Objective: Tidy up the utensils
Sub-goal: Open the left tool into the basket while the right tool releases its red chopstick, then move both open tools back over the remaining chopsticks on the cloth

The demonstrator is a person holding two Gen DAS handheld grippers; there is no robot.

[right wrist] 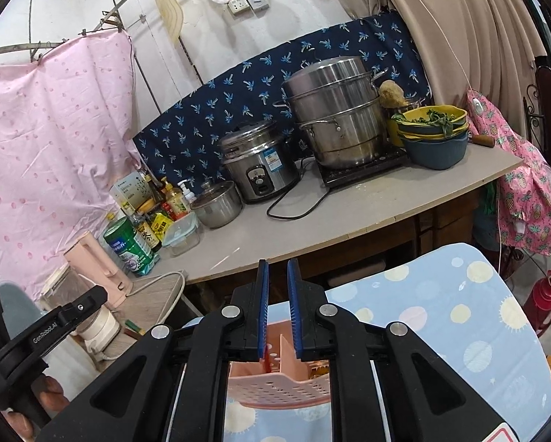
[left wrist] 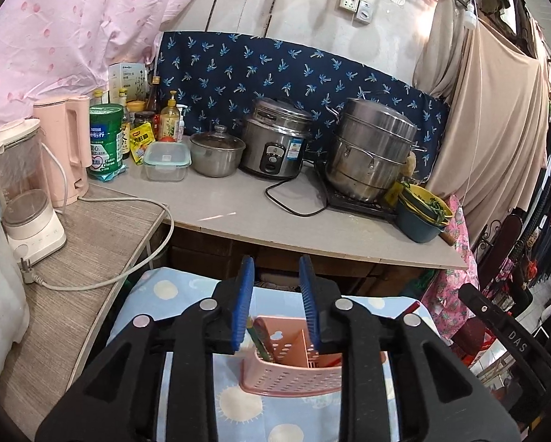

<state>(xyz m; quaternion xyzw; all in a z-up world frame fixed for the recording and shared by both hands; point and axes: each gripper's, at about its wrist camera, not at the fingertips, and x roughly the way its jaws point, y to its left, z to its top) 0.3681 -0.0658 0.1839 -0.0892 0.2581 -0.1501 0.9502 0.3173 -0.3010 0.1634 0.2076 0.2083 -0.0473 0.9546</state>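
A pink perforated utensil holder (left wrist: 293,377) (right wrist: 279,386) stands on a table under a light-blue dotted cloth (left wrist: 165,294) (right wrist: 441,313). My left gripper (left wrist: 276,261) hangs right over the holder with a clear gap between its blue pads. A green utensil handle (left wrist: 256,337) stands in the holder just inside the left pad, and the pads do not press on it. My right gripper (right wrist: 278,262) is over the same holder, its pads a narrow gap apart. A red utensil end (right wrist: 266,354) shows low beside its left pad. The holder's dividers are partly hidden by the fingers.
Beyond the table runs a grey counter (left wrist: 238,217) with a rice cooker (left wrist: 275,143), a steel steamer pot (left wrist: 371,151), stacked bowls (left wrist: 422,213), a lidded small pot (left wrist: 216,154) and bottles. A pink kettle (left wrist: 65,147), a blender (left wrist: 21,191) and a loose cord (left wrist: 128,269) sit at the left.
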